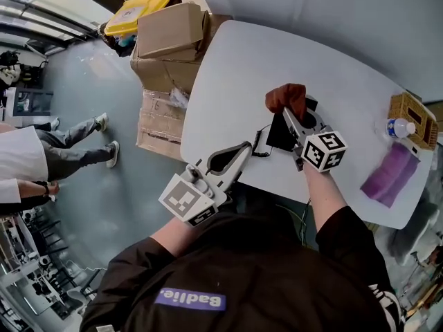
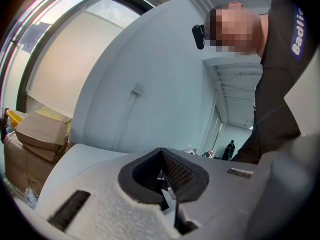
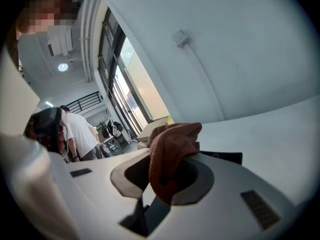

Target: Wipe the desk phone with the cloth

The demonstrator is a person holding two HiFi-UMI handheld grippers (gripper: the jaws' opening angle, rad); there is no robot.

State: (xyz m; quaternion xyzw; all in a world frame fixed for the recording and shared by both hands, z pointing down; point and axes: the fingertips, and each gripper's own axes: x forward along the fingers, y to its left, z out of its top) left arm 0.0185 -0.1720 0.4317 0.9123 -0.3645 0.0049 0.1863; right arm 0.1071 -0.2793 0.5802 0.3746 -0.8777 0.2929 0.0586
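Observation:
A black desk phone with a coiled cord sits near the front edge of the white table. My right gripper is shut on a rust-brown cloth, which hangs bunched over the phone's far end. In the right gripper view the cloth fills the gap in my right gripper, and a corner of the phone shows behind it. My left gripper is shut and empty, just left of the cord at the table's front edge. The left gripper view shows my left gripper holding nothing.
A purple cloth, a water bottle and a wicker basket lie at the table's right end. Cardboard boxes and a yellow bin stand beyond the left end. People stand on the floor at left.

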